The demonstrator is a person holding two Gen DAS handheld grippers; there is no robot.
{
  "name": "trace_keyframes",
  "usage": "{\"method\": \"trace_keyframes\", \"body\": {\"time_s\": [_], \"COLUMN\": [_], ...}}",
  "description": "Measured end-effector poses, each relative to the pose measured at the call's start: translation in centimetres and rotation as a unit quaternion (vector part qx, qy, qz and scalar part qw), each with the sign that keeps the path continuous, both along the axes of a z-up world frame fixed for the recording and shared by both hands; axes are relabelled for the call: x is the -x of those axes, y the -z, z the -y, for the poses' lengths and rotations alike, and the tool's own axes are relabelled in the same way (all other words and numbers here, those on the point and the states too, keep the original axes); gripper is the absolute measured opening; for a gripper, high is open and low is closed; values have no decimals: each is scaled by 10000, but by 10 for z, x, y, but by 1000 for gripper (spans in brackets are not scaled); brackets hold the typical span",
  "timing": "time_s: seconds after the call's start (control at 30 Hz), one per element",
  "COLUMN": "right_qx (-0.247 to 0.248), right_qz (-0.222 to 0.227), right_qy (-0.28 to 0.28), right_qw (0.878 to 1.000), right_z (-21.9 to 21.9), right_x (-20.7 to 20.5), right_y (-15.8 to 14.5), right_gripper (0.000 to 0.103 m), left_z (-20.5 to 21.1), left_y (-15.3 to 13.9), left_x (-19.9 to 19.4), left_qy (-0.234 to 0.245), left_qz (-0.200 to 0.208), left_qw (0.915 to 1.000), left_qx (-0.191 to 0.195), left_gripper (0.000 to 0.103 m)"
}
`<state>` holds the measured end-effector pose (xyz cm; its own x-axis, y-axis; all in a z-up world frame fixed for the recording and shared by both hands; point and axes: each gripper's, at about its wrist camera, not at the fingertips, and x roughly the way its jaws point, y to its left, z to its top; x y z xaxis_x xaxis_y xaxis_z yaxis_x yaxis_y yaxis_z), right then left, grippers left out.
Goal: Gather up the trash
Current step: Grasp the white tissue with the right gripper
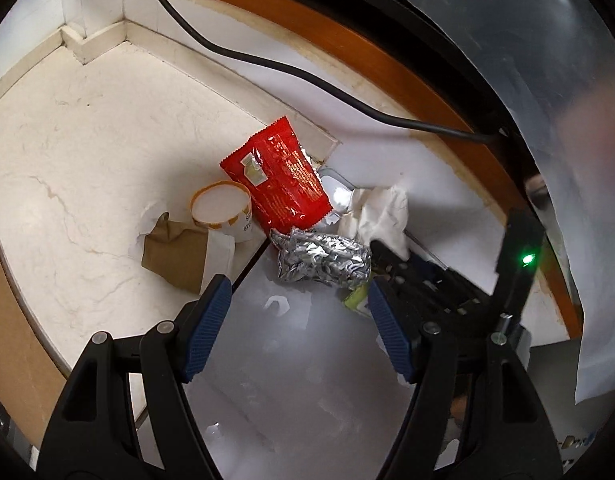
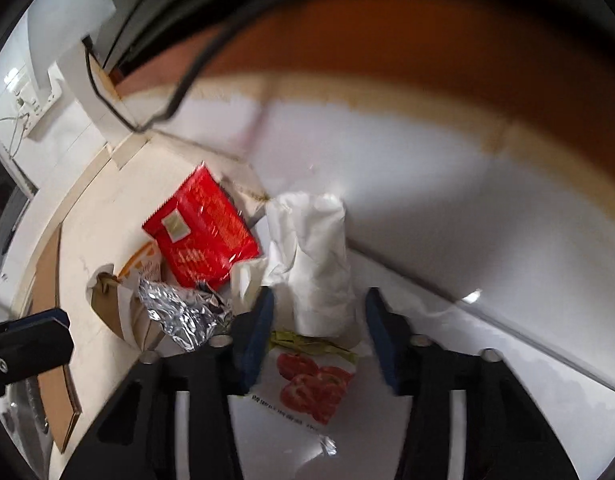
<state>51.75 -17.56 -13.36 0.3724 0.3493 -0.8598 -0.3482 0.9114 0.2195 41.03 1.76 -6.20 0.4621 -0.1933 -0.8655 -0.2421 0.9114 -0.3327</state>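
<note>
The right tool (image 2: 319,328), half-closed astride the white crumpled paper (image 2: 319,264) on the floor right of the red wrapper (image 2: 203,228), should pinch low; the left tool (image 1: 299,320) hangs apart.

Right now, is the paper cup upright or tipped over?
Tipped over. The paper cup lies on its side by the red wrapper, its round rim turned sideways toward the camera.

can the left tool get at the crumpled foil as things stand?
Probably yes. The left tool stands open, and the crumpled foil lies just ahead of its fingertips with bare white surface between. The right tool sits close against the foil's right end, so a wide approach could bump it.
</note>
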Motion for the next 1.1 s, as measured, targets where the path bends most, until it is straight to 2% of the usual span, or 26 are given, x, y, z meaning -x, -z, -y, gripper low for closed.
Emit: {"method": "trace_keyframes", "body": {"time_s": [0.37,0.67,0.9,1.1], "right_qx": [-318,-396,-370,-356], "right_qz": [-21,-70,2,-9], "right_qy": [-384,-379,-523,-618], "right_qw": [9988,9985,9979,9975], "right_z": [16,29,15,14], "right_x": [26,45,52,57], "right_y": [17,26,16,13], "right_gripper": [22,22,22,22], "left_z": [1,3,-2,-5], "left_y": [19,43,60,71], "left_x": [-7,-6,-5,-9], "left_qy": [-191,-318,-600,-901], "left_qz": [-178,-400,-529,-451], "left_qw": [9993,9981,9957,9943], "left_qx": [251,352,465,349], "left_gripper": [68,68,68,68]}}
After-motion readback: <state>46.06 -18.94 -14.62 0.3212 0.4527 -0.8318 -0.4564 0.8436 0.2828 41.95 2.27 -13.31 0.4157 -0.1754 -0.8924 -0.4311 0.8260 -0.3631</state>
